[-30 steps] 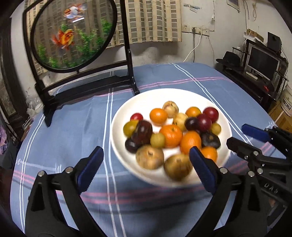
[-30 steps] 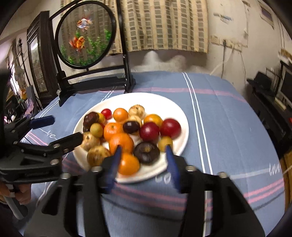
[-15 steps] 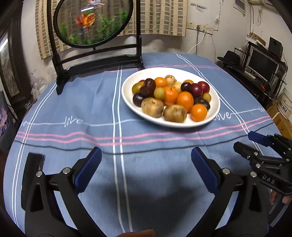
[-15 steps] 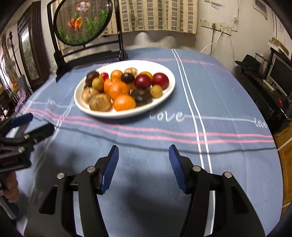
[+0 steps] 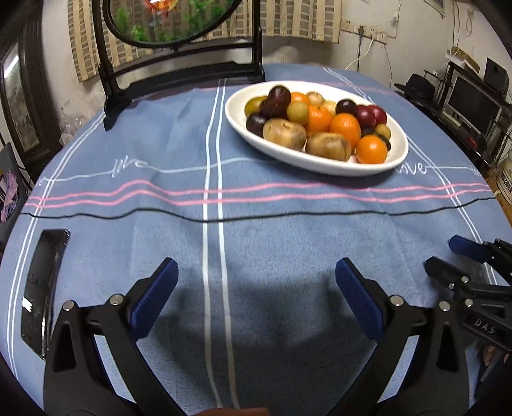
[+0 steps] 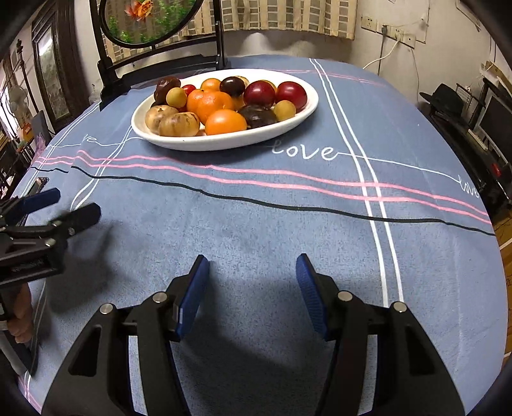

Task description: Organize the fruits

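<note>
We have the white plate (image 5: 396, 161) of fruits (image 5: 320, 124) up at one o'clock from our left gripper (image 5: 256, 281) and at eleven o'clock from our right gripper (image 6: 252, 278), sitting on the far half of the desk (image 5: 272, 230). It is heaped: oranges (image 6: 209, 102), dark plums (image 6: 259, 92), brown round fruits (image 6: 179, 124) on the near rim, small yellow-green ones (image 6: 284, 110) among them. Both grippers hang low over bare cloth on the near side, well apart from the plate. Our left fingers (image 5: 153, 297) stand spread wide with nothing between them; our right fingers (image 6: 192, 294) are parted too, a narrower gap, also on nothing. Out at three o'clock in the left view we catch the right gripper side-on.

The cloth is blue, crossed by white double lines, pink stripes and one thin black line, with "love" (image 6: 304, 151) stitched in white just beside the plate. A dark flat curved object (image 5: 43, 294) lies near the desk's left edge at nine o'clock. Behind the plate, at twelve, stands a black-framed round screen (image 6: 144, 22) with goldfish and green plants. Beyond that, checked curtains (image 6: 288, 16), a wall socket with a white cable (image 6: 388, 48), and at two o'clock a black hat (image 6: 444, 96) near a monitor (image 5: 473, 102).
</note>
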`<action>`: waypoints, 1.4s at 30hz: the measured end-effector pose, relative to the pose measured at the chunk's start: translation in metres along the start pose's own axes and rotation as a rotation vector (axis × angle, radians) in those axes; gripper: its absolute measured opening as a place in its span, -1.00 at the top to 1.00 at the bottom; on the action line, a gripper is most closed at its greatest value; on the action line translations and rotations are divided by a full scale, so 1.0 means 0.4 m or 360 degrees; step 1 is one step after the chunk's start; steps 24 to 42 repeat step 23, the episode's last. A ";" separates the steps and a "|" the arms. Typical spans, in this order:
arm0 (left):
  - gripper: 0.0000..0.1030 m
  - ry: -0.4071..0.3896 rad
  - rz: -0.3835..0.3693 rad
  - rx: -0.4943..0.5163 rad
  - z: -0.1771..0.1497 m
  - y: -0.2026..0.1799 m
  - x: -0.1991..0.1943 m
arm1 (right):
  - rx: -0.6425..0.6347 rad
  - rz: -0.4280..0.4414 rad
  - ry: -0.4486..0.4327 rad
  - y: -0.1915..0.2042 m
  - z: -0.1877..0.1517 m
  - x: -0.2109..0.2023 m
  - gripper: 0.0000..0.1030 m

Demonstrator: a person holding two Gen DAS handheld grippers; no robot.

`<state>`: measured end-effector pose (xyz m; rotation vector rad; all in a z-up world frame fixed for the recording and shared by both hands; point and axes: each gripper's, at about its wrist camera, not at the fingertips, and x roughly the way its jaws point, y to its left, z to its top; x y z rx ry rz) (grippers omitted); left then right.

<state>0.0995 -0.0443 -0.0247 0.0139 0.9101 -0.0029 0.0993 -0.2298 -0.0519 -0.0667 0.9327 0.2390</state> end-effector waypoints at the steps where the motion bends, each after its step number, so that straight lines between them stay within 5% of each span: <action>1: -0.95 0.0005 -0.0007 0.0005 -0.002 -0.002 0.004 | 0.0003 0.0001 -0.0002 -0.001 0.000 0.000 -0.11; 42: -0.96 0.0081 -0.0057 0.0037 -0.028 -0.023 0.047 | -0.0042 -0.0071 -0.0053 0.013 -0.004 0.006 -0.14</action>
